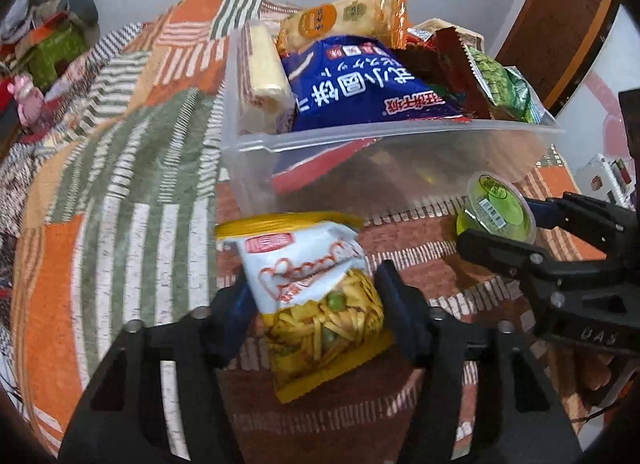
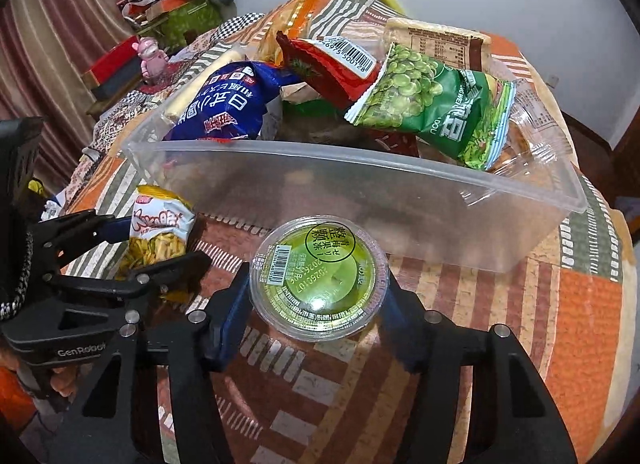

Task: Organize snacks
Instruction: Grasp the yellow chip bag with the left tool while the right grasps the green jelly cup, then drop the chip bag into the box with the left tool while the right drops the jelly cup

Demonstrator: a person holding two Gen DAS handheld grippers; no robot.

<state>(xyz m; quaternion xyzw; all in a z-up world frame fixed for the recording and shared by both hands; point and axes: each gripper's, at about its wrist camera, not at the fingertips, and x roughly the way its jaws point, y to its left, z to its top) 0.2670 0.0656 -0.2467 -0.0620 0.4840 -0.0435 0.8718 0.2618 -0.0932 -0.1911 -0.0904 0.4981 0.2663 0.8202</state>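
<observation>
A white and yellow packet of fried strips [image 1: 316,284] lies on the patchwork cloth in front of a clear plastic bin [image 1: 400,132]. My left gripper [image 1: 316,304] is shut on it, blue pads [image 1: 394,296] pressing both sides. A green jelly cup [image 2: 316,280] stands by the bin's near wall [image 2: 320,184], and my right gripper [image 2: 316,300] is shut on its rim. The bin is heaped with snacks: a blue bag [image 1: 352,84], an orange cracker packet [image 1: 348,20], a green pea bag [image 2: 432,104] and a red packet [image 2: 332,64]. The two grippers work side by side, left gripper [image 2: 156,242] and right gripper [image 1: 500,224].
The round table has an orange, green and white patchwork cloth [image 1: 120,184]. At the far left sit a pile of boxes and clothes [image 2: 176,4] and a pink toy [image 2: 150,56]. A wooden door [image 1: 560,24] stands at the back right.
</observation>
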